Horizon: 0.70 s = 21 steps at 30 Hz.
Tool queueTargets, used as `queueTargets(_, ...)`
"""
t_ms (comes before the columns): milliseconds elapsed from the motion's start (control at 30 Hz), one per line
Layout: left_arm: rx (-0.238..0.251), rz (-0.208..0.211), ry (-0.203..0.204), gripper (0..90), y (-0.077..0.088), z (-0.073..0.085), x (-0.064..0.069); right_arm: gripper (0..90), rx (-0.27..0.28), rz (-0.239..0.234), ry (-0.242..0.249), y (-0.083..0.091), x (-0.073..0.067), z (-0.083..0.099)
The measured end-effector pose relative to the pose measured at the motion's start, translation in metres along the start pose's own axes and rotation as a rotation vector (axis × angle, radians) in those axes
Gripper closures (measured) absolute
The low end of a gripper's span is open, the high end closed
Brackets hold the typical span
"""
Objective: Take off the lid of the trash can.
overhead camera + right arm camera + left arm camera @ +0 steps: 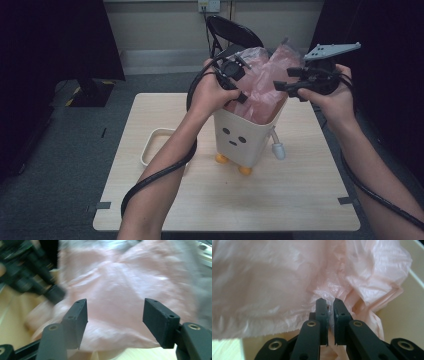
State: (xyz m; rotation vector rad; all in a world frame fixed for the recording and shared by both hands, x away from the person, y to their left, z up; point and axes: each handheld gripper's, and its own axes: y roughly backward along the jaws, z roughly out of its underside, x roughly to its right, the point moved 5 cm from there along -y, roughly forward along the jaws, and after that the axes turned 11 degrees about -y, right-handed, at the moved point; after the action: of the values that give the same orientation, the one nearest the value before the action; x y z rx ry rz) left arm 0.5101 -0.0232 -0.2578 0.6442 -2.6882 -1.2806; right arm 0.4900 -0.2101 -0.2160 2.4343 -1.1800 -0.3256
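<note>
We judge the step in hand to be fitting the pink plastic bag (262, 82) into the cream bin with a face (240, 137), which stands on orange feet near the middle of the bench (300, 200). The bag sits in the bin's mouth and billows above the rim. Our left gripper (331, 301) has its jaws nearly closed on a fold of the bag, close to the bin's inner wall. Our right gripper (115, 310) has its jaws wide apart, holding nothing, facing the bag's loose side.

Next, we think the right jaws need to close on the free edge so both sides can be drawn out and folded over the rim; thin film slips and tears easily, so a gentle pull seems wise.

Both forearms reach up from the near edge, hands raised at rim height on either side of the bin. A shallow tray (150, 145) lies beside it, to the left.
</note>
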Motion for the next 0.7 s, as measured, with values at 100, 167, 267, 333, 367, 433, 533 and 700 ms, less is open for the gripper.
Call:
queueTargets(100, -0.009, 0.009, 0.001, 84.5, 0.001, 0.004, 0.003, 34.9, -0.008, 0.046, -0.017, -0.008, 0.008, -0.003)
queueTargets(167, 0.007, 0.010, 0.006, 84.6, 0.002, 0.005, 0.004, 41.5, -0.026, 0.028, -0.027, -0.017, 0.008, -0.002)
queueTargets(267, 0.021, 0.012, 0.008, 84.2, 0.007, 0.006, 0.005, 65.2, -0.088, -0.017, -0.016, -0.034, 0.005, 0.005)
queueTargets(333, 0.056, -0.024, 0.018, 75.5, 0.016, 0.006, 0.003, 85.4, -0.113, -0.085, -0.028, -0.041, -0.001, 0.009)
queueTargets(367, 0.056, -0.024, 0.018, 67.5, 0.016, 0.006, 0.003, 85.4, -0.113, -0.085, -0.028, -0.041, -0.001, 0.009)
queueTargets(433, 0.147, -0.084, 0.028, 48.9, 0.027, 0.003, -0.004, 90.0, -0.154, -0.127, 0.002, -0.043, -0.010, 0.014)
queueTargets(533, 0.182, -0.135, 0.042, 34.5, 0.035, 0.001, -0.009, 90.0, -0.182, -0.153, 0.025, -0.043, -0.018, 0.016)
queueTargets(700, 0.218, -0.210, 0.058, 32.1, 0.047, -0.009, -0.019, 90.0, -0.221, -0.147, 0.081, -0.044, -0.029, 0.018)
